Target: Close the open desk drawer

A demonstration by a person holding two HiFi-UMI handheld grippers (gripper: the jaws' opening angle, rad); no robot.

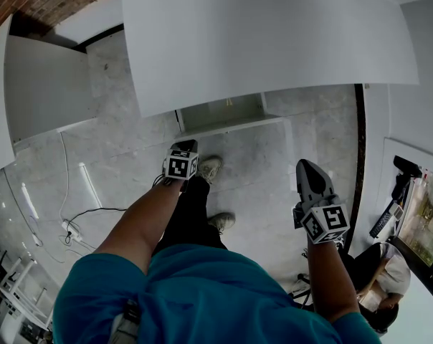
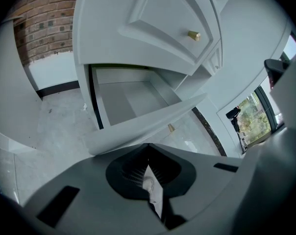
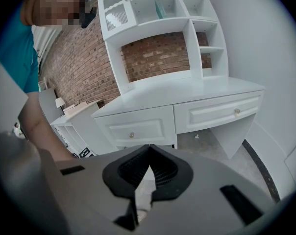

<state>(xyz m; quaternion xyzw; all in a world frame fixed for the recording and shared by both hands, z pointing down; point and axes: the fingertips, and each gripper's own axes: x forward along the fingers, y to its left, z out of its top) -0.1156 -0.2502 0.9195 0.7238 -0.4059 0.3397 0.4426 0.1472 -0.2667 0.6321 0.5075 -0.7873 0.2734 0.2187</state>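
The left gripper point(image 1: 186, 147), arm stretched forward, sat just beside the open drawer's point(image 1: 231, 124) front, jaws together and empty. The right gripper point(image 1: 307, 169) hung lower, likewise closed on nothing.

**Head view:** The desk top point(image 1: 274, 41) is covering most of the open drawer point(image 1: 229, 115), and only its front part is showing. The top edge is cutting off the desk top. A forearm point(image 1: 327, 278) is partly hiding a seated person point(image 1: 397, 272).

**Left gripper view:** The drawer's rear is running out of sight under the desk. The left gripper point(image 2: 148, 147) is masking the drawer front's lower edge, so the brass knob point(image 2: 171, 128) is showing only in part.

**Right gripper view:** The right gripper point(image 3: 149, 148) is blocking whatever is sitting beneath the upper drawer front point(image 3: 133, 129). A teal item point(image 3: 159, 8) is appearing too small to identify.
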